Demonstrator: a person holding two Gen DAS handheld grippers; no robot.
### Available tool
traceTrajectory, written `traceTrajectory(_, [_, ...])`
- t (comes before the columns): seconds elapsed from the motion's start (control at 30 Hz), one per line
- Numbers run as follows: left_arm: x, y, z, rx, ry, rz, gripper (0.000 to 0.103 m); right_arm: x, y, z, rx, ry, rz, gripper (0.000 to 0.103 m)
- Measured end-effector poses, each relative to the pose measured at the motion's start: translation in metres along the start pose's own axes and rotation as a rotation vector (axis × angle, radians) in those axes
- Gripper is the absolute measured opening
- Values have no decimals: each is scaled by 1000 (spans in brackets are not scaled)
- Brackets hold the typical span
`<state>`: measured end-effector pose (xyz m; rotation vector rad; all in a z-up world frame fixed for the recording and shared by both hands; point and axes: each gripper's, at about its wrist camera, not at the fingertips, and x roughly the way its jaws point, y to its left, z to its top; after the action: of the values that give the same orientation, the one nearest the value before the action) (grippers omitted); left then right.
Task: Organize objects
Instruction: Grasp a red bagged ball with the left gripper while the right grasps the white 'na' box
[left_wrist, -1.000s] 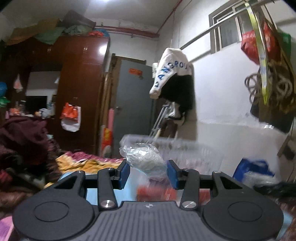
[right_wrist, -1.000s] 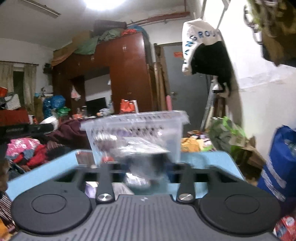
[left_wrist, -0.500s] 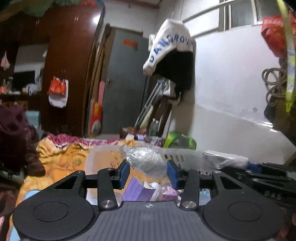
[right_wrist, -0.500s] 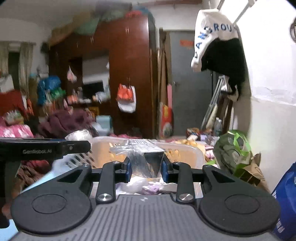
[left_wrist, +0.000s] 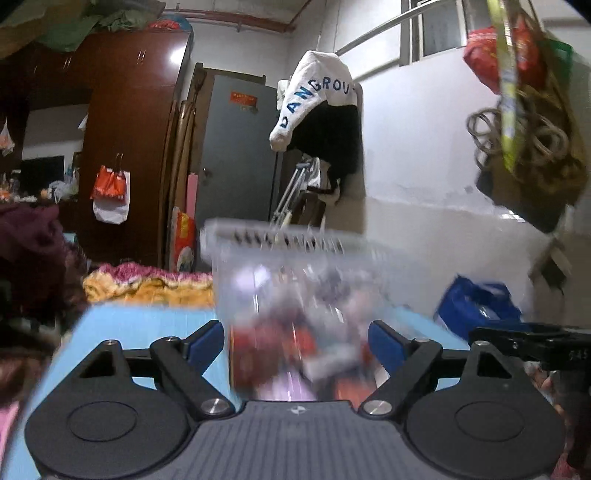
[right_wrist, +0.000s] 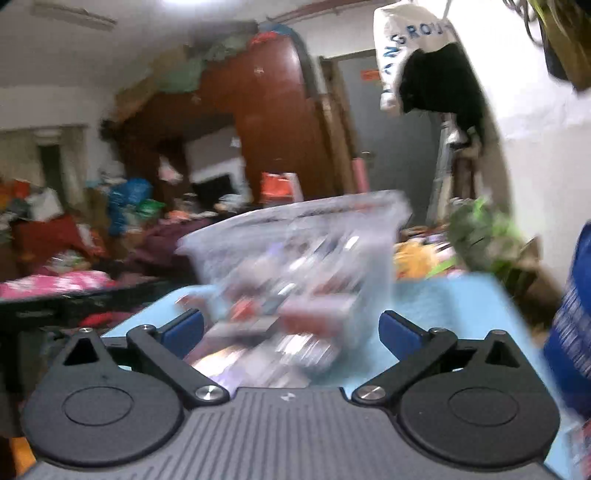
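Observation:
A translucent plastic basket (left_wrist: 295, 258) full of small packets stands on a light blue table (left_wrist: 147, 325); it is blurred. It also shows in the right wrist view (right_wrist: 295, 236), with loose packets (right_wrist: 258, 332) on the table in front of it. My left gripper (left_wrist: 295, 341) is open and empty, low in front of the basket. My right gripper (right_wrist: 290, 326) is open and empty, just above the loose packets. The right gripper's body shows at the right edge of the left wrist view (left_wrist: 532, 339).
A brown wardrobe (left_wrist: 122, 147) and a grey door (left_wrist: 236, 155) stand behind. A white and black jacket (left_wrist: 317, 110) hangs on the right wall. Piled clothes (right_wrist: 55, 258) lie to the left. A blue bag (left_wrist: 476, 306) sits to the right of the table.
Both grippers held plastic-wrapped items over the basket; both have opened and are now empty. Both views have dropped back to table level in front of the basket.

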<state>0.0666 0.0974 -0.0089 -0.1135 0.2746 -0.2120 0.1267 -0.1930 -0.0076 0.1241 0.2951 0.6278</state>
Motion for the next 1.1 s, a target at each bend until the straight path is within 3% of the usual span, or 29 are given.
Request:
traceTrajectory(0.13, [-7,-1,-37,-24,24,-40,88,-4,35,-34,-128,-8,40,99])
traceTrajectory(0.2, [-8,-1,-45,-5,22,-30,88,9,54,-37,-236,16,23,87])
traceTrajectory(0.3, [-14,3,-49,-7,-14,-25,88,31,56,-35,-229,74,43,81])
traceTrajectory(0.37, [-13,4,-50,-8,-7,-37,88,42,53,-35,-217,118,44,67])
traceTrajectory(0.47, [-9,-1,-52,15,-3,-36,88,39,54,-45,-241,112,13,44])
traceTrajectory(0.57, [-6,-7,-54,30,5,-43,88,21,44,-47,-175,88,54,44])
traceTrajectory(0.9, [11,-30,-64,96,43,4,86,-14,9,-50,-73,22,-22,44])
traceTrajectory(1.0, [13,-32,-67,108,59,15,55,-15,3,-51,-60,16,-32,44])
traceTrajectory(1.1, [8,-28,-68,78,37,-8,51,-17,0,-52,-58,7,-42,44])
